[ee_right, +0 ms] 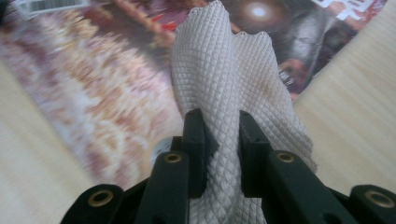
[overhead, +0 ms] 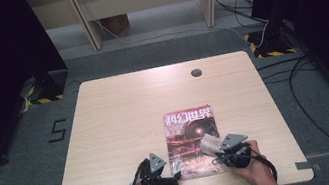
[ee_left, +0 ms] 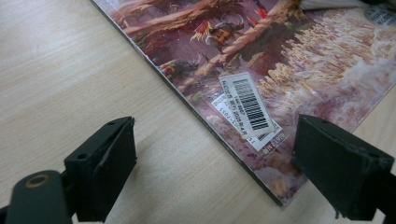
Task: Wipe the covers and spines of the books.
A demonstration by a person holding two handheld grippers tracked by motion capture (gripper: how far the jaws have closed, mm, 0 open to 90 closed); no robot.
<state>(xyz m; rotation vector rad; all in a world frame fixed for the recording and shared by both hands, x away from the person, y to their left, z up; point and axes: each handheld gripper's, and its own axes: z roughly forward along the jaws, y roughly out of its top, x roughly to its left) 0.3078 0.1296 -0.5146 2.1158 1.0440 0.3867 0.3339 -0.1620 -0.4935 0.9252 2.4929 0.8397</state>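
Light wooden table (overhead: 120,115), magazine (overhead: 192,141) flat on it, near front edge

Magazine (overhead: 192,141) lies flat on the bench (overhead: 122,125), near its front edge. Left gripper (overhead: 175,175) sits at the magazine's lower left corner. Right gripper (overhead: 214,149) holds a pale cloth (overhead: 209,144) over the cover's lower right.
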